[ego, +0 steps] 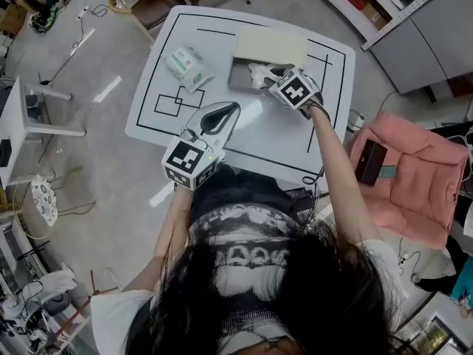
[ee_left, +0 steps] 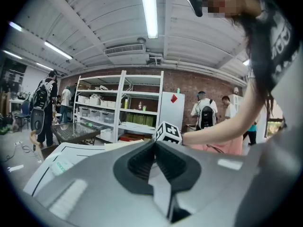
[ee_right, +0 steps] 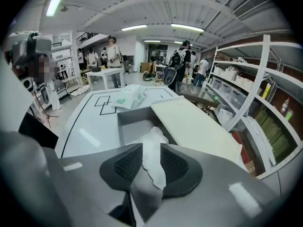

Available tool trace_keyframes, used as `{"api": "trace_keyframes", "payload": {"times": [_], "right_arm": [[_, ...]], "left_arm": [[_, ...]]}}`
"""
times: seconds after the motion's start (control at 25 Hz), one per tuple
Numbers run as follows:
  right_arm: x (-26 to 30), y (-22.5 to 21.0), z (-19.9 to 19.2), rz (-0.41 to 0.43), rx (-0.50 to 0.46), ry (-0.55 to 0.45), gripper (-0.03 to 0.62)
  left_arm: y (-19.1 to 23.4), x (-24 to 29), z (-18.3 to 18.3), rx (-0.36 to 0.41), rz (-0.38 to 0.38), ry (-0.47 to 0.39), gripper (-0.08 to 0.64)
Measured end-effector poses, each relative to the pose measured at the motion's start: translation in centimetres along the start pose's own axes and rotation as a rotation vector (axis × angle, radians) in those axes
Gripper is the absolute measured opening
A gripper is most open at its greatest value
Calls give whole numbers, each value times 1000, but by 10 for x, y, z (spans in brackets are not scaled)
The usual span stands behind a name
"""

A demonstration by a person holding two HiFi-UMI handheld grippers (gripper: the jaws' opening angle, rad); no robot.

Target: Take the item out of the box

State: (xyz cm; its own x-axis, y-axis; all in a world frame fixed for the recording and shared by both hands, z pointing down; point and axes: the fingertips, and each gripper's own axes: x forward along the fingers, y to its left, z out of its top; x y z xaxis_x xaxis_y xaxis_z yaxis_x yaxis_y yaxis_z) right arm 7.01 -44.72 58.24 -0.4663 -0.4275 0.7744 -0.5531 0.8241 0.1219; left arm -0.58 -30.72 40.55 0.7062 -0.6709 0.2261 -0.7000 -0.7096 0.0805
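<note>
Right tongs (ee_right: pixel 151 148): you have them spread, white cloth (ee_right: pixel 152 140) loose between, box (ee_right: pixel 129 119) just ahead | left tongs (ee_left: pixel 154 144): pressed together, holding nothing.

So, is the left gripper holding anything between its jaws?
No, the left gripper view shows the left gripper with its jaws closed together and nothing between them.
</note>
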Motion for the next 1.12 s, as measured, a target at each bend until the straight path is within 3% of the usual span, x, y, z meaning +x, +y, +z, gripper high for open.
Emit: {"api": "trace_keyframes", "payload": {"times": [0.32, 0.64, 0.76, 0.96, 1.12], "right_arm": [[41, -7, -3, 20, -80, 130, 120], [57, -11, -24, 16, 48, 216, 97], [57, -12, -25, 9, 91, 211, 42], [53, -5, -24, 15, 102, 224, 8], [41, -2, -1, 28, 82, 147, 6]], "left_arm": [[8, -3, -7, -6, 21, 21, 0], [17, -9, -13, -11, 47, 29, 0], [20, -13, -14, -17, 57, 28, 0], [25, -22, -15, -27, 72, 20, 0], [31, -29, -18, -38, 75, 24, 0]]}}
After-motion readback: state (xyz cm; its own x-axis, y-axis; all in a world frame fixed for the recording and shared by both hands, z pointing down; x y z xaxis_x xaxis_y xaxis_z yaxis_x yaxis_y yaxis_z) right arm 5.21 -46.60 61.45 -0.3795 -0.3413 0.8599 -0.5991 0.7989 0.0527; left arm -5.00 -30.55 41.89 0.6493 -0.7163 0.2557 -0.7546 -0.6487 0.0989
